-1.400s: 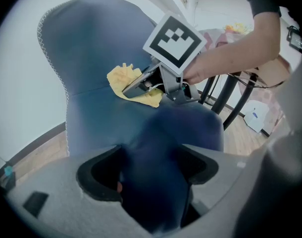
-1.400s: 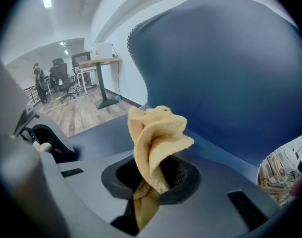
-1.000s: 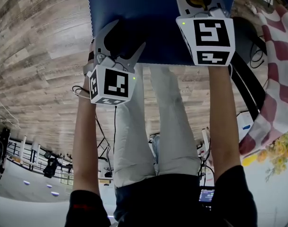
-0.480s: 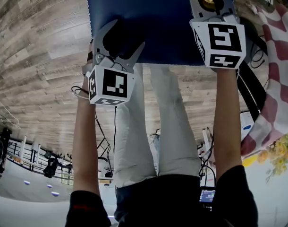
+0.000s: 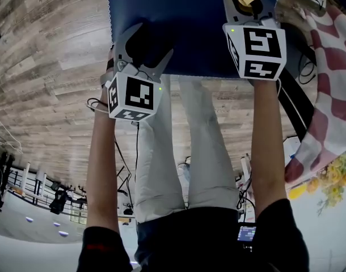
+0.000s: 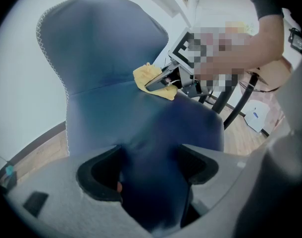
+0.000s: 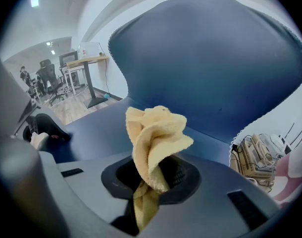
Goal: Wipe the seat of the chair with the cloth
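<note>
Yellow cloth (image 7: 156, 128) pinched in right tongs (image 7: 150, 180) over blue seat (image 5: 184, 27); left tongs (image 6: 148, 170) clamp its edge

Three close views, perhaps one seat (image 5: 184, 21)

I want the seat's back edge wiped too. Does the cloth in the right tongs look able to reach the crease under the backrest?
Probably yes. The right tongs grip the yellow terry cloth over the blue fabric chair seat, and nothing lies between it and the crease at the backrest.
</note>
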